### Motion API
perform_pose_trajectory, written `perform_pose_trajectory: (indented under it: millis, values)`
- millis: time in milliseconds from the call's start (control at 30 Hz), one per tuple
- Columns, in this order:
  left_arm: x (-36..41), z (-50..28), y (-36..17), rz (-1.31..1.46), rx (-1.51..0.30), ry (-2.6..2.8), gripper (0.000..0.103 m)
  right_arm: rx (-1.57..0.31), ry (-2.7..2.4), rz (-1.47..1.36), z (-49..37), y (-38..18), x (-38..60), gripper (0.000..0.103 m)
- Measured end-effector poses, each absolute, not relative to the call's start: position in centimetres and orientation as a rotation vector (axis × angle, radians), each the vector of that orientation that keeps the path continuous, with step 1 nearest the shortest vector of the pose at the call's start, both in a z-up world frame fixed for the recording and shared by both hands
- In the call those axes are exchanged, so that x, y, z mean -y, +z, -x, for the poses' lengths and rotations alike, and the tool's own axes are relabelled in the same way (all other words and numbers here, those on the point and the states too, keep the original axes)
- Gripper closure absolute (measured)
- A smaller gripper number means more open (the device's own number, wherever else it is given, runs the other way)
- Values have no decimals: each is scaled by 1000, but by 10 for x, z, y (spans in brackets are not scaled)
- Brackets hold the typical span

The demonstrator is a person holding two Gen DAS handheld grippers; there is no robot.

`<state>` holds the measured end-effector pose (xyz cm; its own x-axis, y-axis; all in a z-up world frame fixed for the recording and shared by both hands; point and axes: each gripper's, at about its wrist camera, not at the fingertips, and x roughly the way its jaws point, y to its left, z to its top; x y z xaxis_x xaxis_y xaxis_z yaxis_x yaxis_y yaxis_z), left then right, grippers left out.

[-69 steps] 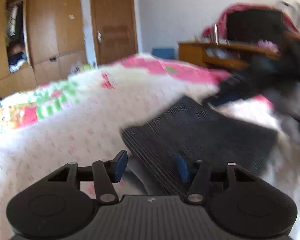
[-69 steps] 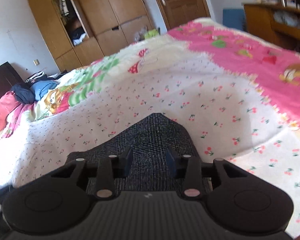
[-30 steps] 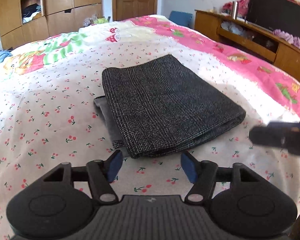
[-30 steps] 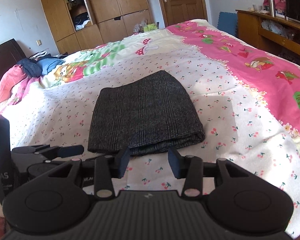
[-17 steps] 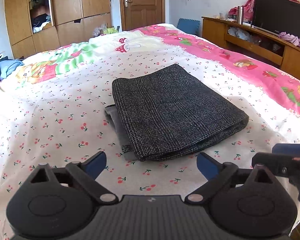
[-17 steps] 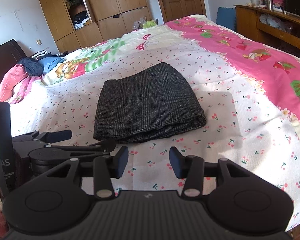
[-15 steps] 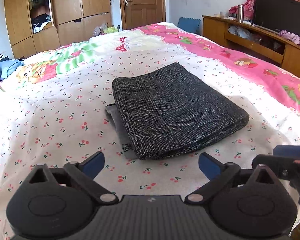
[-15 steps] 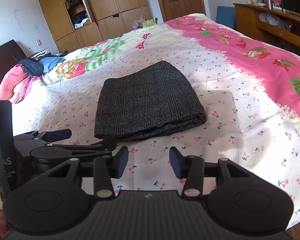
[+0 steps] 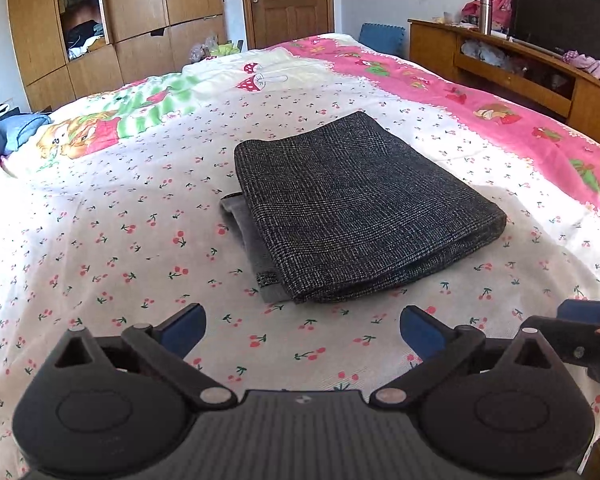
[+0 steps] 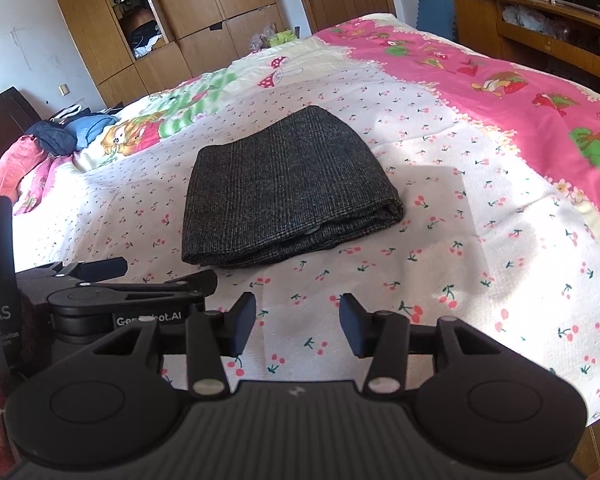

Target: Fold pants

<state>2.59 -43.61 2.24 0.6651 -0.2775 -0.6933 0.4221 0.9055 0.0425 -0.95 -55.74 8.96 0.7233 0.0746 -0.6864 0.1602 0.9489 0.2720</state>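
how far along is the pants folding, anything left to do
Looks essentially done: the pants lie on the bed as a compact folded rectangle. Nothing is in hand: the left claw and right claw are both open, short of the fabric and touching nothing. At most, a grey inner layer sticks out along the stack's left edge and could be tucked in.

Black tool [image 9: 302, 330], blue pads [image 9: 184, 326]

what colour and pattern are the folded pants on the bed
Dark charcoal with a fine light check weave; the pants show it best in the left wrist view.
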Motion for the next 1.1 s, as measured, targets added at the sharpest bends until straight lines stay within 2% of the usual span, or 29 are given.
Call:
perform_pose_trajectory:
  millis: [1100]
  values:
    - [423, -12, 26, -207, -721, -414, 0, -796, -53, -344, 2, 78, 542, 55]
